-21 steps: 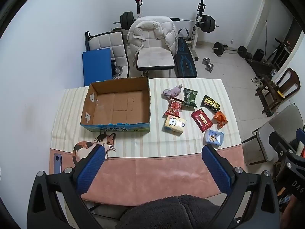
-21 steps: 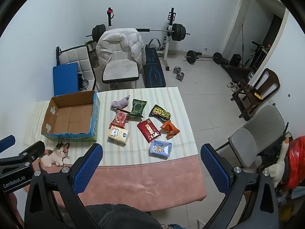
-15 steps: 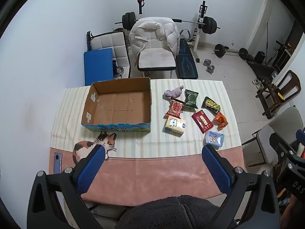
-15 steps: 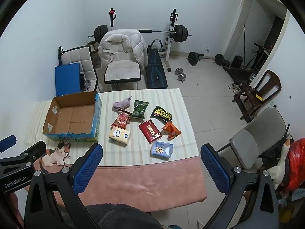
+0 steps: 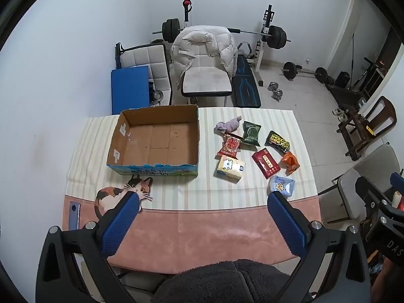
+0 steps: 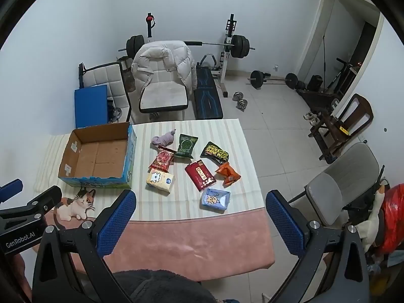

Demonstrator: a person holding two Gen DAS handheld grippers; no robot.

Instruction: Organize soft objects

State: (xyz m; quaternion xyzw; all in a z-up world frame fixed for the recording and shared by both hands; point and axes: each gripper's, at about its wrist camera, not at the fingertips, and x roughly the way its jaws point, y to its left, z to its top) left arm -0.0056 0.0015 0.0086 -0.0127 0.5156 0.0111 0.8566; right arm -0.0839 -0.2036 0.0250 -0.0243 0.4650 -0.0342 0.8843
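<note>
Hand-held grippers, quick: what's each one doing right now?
Left hand-held gripper: open, holding nothing.
Right hand-held gripper: open, holding nothing.

Bkgd: white jacket [image 5: 202, 44] on chair, barbell rack [image 6: 228, 43], dumbbells [image 6: 241, 99] on floor.

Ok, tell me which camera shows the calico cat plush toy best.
The right wrist view: the calico cat plush toy sits whole on the table beside the open cardboard box. In the left wrist view, the toy is partly hidden behind a blue finger.
</note>
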